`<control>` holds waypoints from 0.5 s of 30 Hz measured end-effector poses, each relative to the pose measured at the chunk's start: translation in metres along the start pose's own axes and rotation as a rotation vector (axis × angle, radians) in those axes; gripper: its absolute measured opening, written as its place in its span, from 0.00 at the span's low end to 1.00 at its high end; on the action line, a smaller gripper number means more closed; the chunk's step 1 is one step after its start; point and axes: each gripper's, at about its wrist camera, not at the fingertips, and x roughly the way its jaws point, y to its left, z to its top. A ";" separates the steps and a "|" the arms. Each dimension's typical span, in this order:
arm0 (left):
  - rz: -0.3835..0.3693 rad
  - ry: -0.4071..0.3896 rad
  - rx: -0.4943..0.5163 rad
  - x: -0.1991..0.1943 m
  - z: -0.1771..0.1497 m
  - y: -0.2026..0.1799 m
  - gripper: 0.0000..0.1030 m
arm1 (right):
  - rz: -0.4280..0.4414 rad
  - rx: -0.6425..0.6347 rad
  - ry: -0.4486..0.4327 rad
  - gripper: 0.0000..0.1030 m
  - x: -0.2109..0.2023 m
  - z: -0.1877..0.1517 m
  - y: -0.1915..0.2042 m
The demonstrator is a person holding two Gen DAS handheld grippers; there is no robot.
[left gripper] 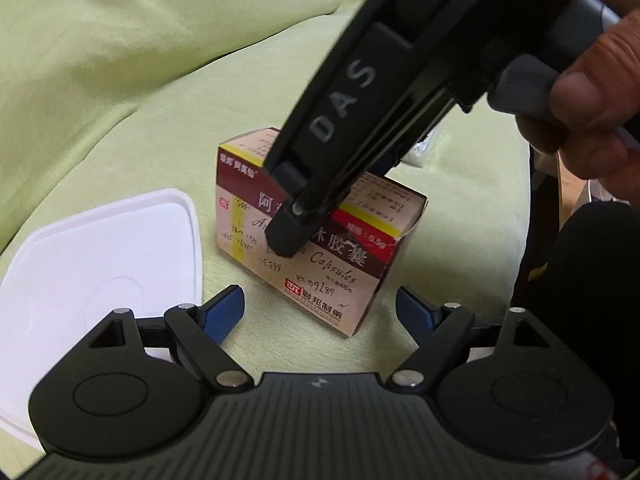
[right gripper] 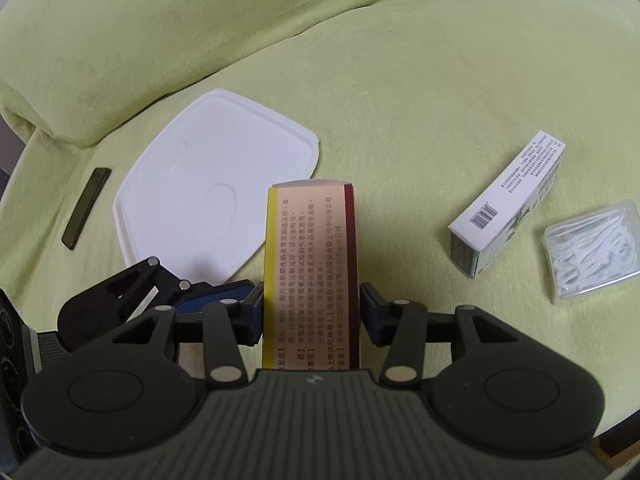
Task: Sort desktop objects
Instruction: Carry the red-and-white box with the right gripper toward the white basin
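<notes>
The capsule box stands just right of the white lid on the green surface, its long axis running between the right tongs clamping it, while the left tongs gape wide beside it.

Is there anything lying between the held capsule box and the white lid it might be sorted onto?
Nothing visible. The right gripper is shut on the capsule box, and the white lid lies just to its left on the green cover. The open left gripper faces the box from the lid's near side, not on the lid.
</notes>
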 end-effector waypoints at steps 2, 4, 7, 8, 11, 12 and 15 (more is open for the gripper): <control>0.005 0.004 0.018 0.001 -0.001 -0.002 0.81 | -0.013 -0.024 -0.002 0.40 0.001 -0.001 0.003; 0.003 0.000 0.025 0.001 0.000 -0.003 0.81 | -0.017 -0.036 -0.005 0.39 -0.001 -0.001 0.005; 0.000 -0.006 0.026 0.004 0.006 -0.003 0.81 | -0.022 -0.050 0.000 0.39 -0.005 -0.002 0.006; -0.001 -0.008 0.032 0.005 0.009 -0.003 0.82 | -0.027 -0.058 0.003 0.39 -0.007 -0.003 0.007; -0.012 -0.008 0.062 0.006 0.012 -0.008 0.82 | -0.058 -0.089 0.013 0.39 -0.015 -0.003 0.006; -0.013 -0.006 0.074 0.006 0.014 -0.010 0.82 | -0.076 -0.100 0.015 0.39 -0.017 -0.004 0.006; -0.010 0.008 0.120 0.010 0.015 -0.016 0.82 | -0.132 -0.130 0.014 0.39 -0.021 -0.005 0.003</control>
